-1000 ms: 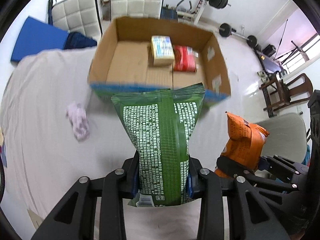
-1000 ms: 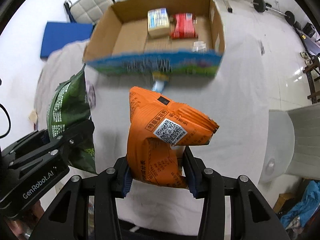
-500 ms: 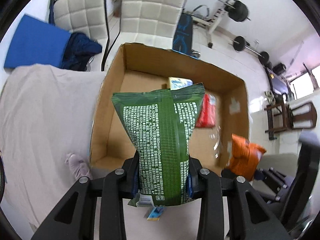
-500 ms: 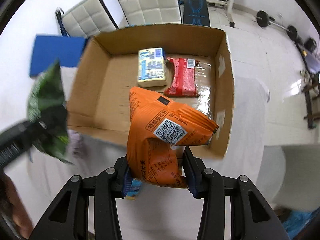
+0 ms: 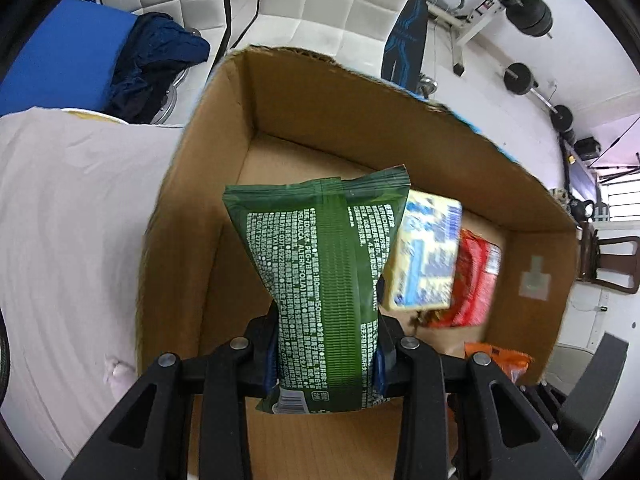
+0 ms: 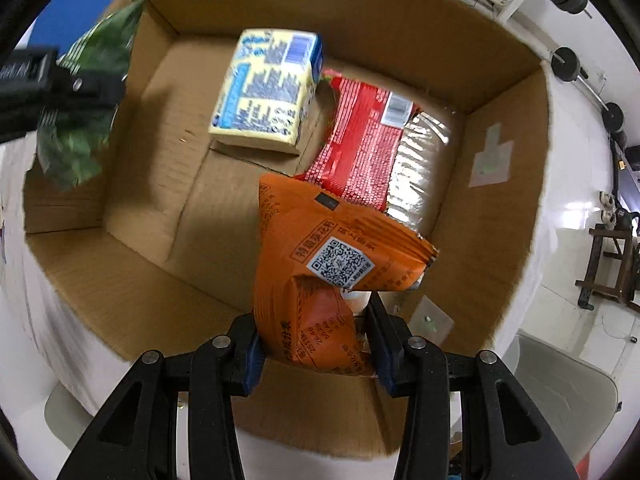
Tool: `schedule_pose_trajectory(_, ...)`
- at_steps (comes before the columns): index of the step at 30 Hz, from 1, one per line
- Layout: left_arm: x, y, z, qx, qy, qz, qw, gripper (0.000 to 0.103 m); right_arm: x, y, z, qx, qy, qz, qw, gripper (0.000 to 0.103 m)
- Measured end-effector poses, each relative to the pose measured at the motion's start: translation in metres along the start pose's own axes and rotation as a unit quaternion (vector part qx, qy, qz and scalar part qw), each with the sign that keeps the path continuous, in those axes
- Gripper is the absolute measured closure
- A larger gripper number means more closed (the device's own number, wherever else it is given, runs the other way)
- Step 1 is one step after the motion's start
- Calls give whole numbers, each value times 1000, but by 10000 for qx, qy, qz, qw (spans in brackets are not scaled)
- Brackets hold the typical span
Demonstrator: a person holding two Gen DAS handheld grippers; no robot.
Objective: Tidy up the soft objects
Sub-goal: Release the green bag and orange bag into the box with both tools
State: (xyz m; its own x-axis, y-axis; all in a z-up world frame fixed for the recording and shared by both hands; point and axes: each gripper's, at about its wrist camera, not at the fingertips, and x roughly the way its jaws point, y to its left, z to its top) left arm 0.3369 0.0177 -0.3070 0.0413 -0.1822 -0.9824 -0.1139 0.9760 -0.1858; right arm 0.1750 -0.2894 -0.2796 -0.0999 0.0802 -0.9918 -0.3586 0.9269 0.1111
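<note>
Standing lengthwise from left tool (image 5: pixel 326 354), green packet (image 5: pixel 324 280), over box (image 5: pixel 176 208)

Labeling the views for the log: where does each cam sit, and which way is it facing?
Left wrist: on the left gripper, facing along its fingers over the cardboard box; gripper clamps the green pack.
Right wrist: on the right gripper, facing down into the box; gripper clamps the orange pack; left gripper shows at upper left.
Shared: box, green pack, orange pack, yellow-blue pack, red pack.
</note>
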Motion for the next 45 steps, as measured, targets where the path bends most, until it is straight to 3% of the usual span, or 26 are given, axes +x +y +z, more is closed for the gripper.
schedule_pose_trajectory(10, 26, -14, 26, 150, 186, 192, 9995, 70, 27, 1, 13, -110, 133, -40, 9998, 56)
schedule_pose_trajectory(13, 27, -17, 28, 60, 263, 233, 9994, 65, 31, 3, 14, -132, 249, 12, 9996, 55)
schedule_pose_trajectory(14, 26, -18, 28, 61, 269, 231, 9994, 59, 31, 4, 12, -167, 282, 15, 9995, 49)
schedule_pose_trajectory(15, 24, -19, 28, 65, 243, 218, 9994, 57, 28, 4, 10, -179, 258, -10, 9995, 37)
schedule_pose_trajectory(17, 17, -20, 26, 84, 155, 206, 9996, 50, 24, 5, 8, -149, 157, -21, 9998, 28)
schedule_pose_trajectory(21, 2, -19, 17, 106, 7, 219, 9997, 43, 17, 7, 6, -23, 27, -67, 10000, 28)
schedule_pose_trajectory(24, -12, -18, 2, 177, -134, 279, 9994, 36, 7, 4, 2, 111, -42, -143, 9998, 28)
schedule_pose_trajectory(26, -21, -15, -11, 235, -257, 360, 9987, 23, 1, 1, -2, 251, -97, -182, 9995, 27)
schedule_pose_trajectory(29, -32, -12, -30, 337, -387, 549, 9972, 15, -4, -5, -11, 554, -192, -94, 9982, 14)
schedule_pose_trajectory(32, -43, -7, -57, 439, -525, 631, 9957, 7, -13, -8, -23, 800, -321, -52, 9963, 14)
schedule_pose_trajectory(34, -51, -6, -73, 518, -683, 711, 9938, 7, -20, -9, -32, 982, -444, -11, 9942, 11)
schedule_pose_trajectory(36, -58, -10, -82, 599, -830, 761, 9918, 7, -31, -7, -43, 1186, -650, -64, 9908, 0)
schedule_pose_trajectory(45, -110, -19, -136, 985, -1606, 875, 9782, 6, -82, -2, -86, 1725, -1456, -203, 9740, 0)
